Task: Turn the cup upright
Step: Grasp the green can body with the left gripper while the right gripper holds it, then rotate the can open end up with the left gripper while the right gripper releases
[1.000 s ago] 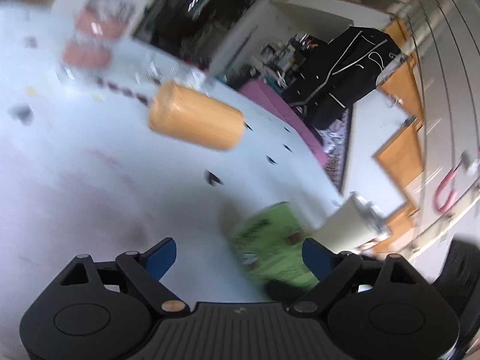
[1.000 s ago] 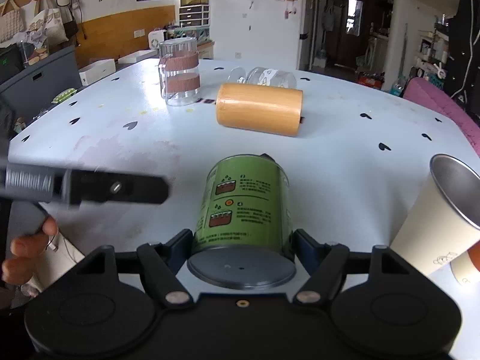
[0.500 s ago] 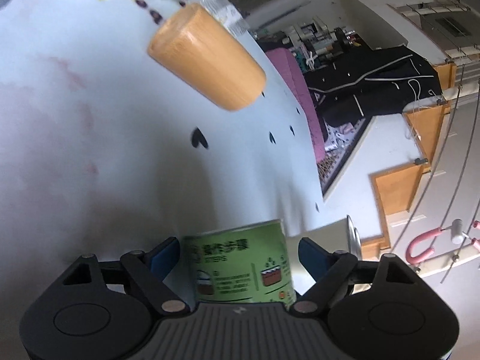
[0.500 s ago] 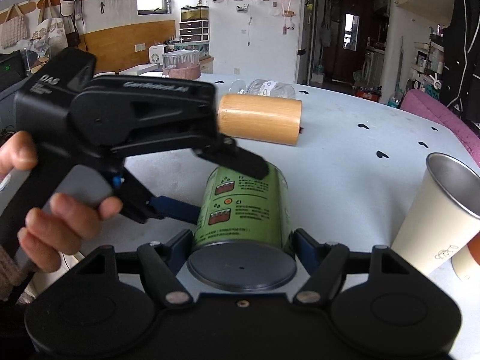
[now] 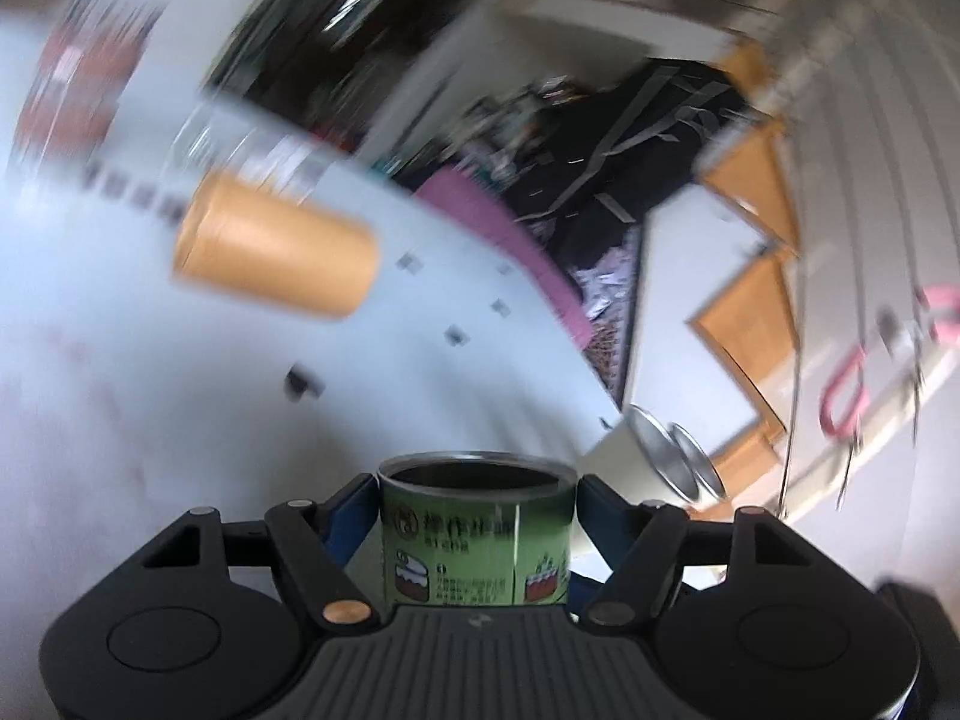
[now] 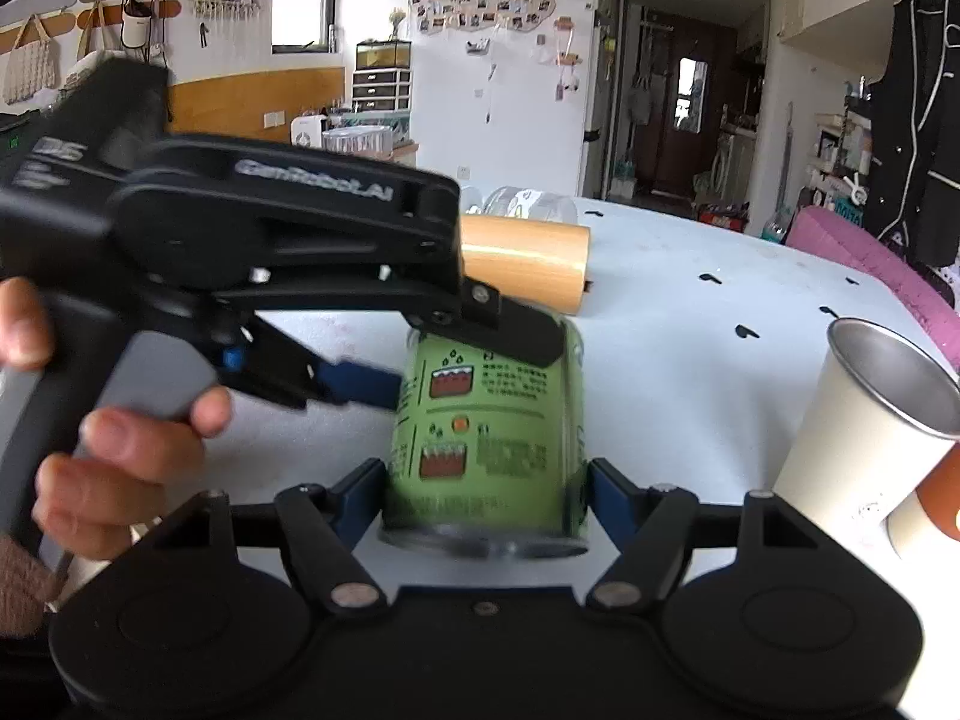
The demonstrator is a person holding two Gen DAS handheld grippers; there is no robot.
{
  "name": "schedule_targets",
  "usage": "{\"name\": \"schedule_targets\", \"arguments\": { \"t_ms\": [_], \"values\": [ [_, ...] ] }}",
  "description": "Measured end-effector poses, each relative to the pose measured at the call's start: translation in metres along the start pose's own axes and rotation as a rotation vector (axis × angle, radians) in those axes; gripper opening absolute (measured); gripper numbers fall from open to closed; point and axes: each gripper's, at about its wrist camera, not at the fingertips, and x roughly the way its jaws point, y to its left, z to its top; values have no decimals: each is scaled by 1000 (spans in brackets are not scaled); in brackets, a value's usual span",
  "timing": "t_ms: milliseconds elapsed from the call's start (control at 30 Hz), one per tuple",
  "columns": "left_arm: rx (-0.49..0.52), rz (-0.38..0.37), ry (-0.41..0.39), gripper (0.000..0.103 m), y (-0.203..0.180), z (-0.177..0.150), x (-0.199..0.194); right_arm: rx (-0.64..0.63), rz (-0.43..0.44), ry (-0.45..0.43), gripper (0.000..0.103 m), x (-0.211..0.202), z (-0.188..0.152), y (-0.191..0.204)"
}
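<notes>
- The green cup (image 6: 489,432) sits between both grippers, above the white table (image 6: 690,324) near its front edge.
- Left gripper (image 5: 477,531): fingers pressed onto the cup's sides, pinching it. In the left view the open mouth faces up and forward.
- Right gripper (image 6: 486,501): blue fingers (image 6: 609,501) lie just beside the cup's lower end; contact cannot be told, so neither can its state.
- Judgement: the turn is under way, led by the left gripper. Both views are blurred, so the exact tilt is uncertain.
- Advice: keep the left pinch firm, rotate about the cup's middle, hold the right fingers clear of the base, then set the base flat before letting go.
- Cup interior looks dark; no contents seen.
- The steel-lined paper cup (image 6: 870,420) stands upright at the right; its inside shows bare metal.
- The orange cylinder (image 6: 522,264) lies on its side farther back, with a clear bottle (image 6: 528,207) behind; contents cannot be told.
</notes>
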Motion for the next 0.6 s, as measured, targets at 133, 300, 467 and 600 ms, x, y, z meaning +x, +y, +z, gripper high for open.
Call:
{"name": "schedule_targets", "arguments": {
  "t_ms": [133,300,467,600],
  "values": [
    [210,53,-47,73,-28,-14,-6,18,-1,-41,74,-3,-8,-1],
    [447,128,-39,73,-54,-34,-1,56,-8,-74,74,0,-23,-2],
    [558,156,-16,73,-66,-47,3,75,-39,-112,74,4,-38,-1],
    [563,141,-7,73,-66,-46,8,85,-68,-147,74,4,-47,1]
  ]
}}
